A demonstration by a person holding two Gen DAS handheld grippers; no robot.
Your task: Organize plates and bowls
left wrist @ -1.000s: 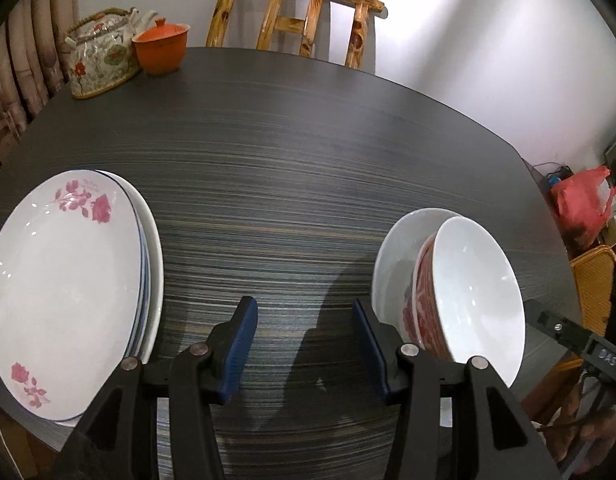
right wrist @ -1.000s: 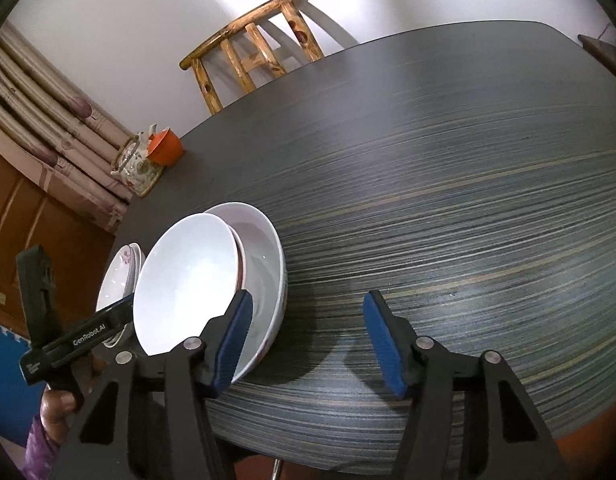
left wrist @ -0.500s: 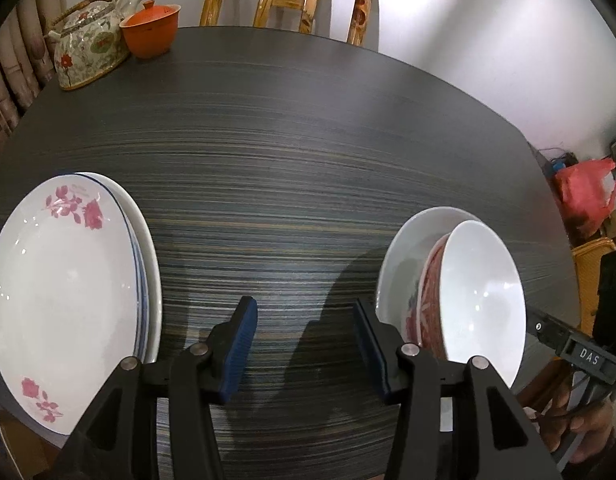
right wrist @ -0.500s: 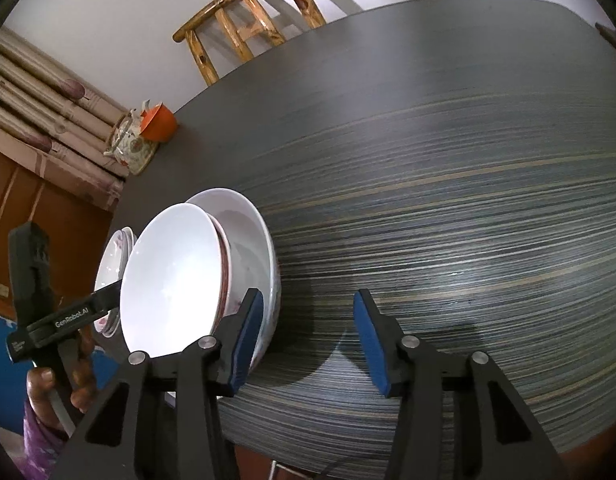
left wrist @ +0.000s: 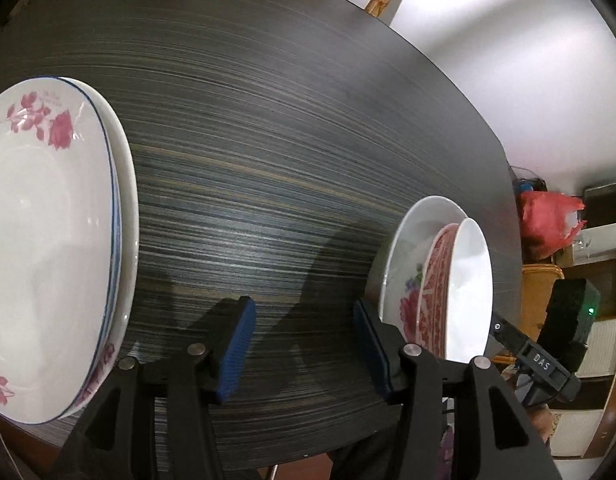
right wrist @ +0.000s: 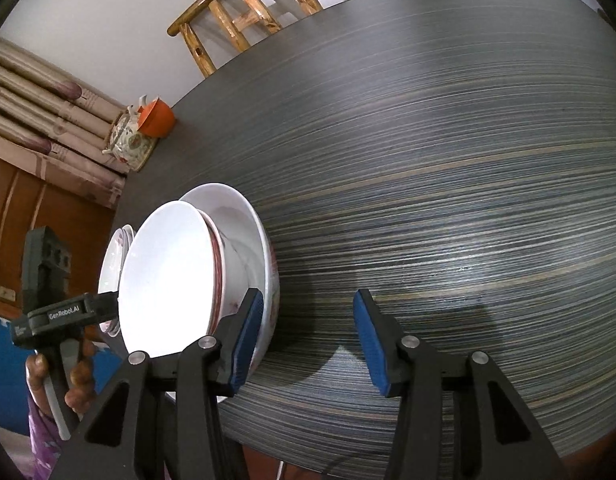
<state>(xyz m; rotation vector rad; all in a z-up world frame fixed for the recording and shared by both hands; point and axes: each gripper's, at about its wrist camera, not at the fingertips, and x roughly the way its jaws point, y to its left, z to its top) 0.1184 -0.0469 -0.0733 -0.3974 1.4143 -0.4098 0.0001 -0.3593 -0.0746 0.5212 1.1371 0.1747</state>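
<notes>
Far left: the stack of plates (left wrist: 48, 240), flower-patterned plate uppermost, lies at the near left edge of the table (left wrist: 288, 140). Its left side is cut off by the frame, so the count of plates cannot be confirmed.

Centre: the left gripper (left wrist: 300, 344) hangs over bare table between the two stacks, jaws wide, holding nothing.

Right: the nested bowls (left wrist: 440, 280) stand at the near right edge, a plain white bowl uppermost, a red-patterned one beneath, a wider floral one at the bottom. The right gripper (right wrist: 304, 340) hangs just right of them, jaws wide and empty; its left pad appears to overlap the bottom bowl's rim, contact not determinable.

Assessment: sorting appears largely done, plates in one pile and bowls in another. Any next move would call for squaring up a stack or withdrawing clear.

Far table edge: teapot (right wrist: 130, 144) and orange cup (right wrist: 158, 120), with the chair (right wrist: 244, 12) behind them.
</notes>
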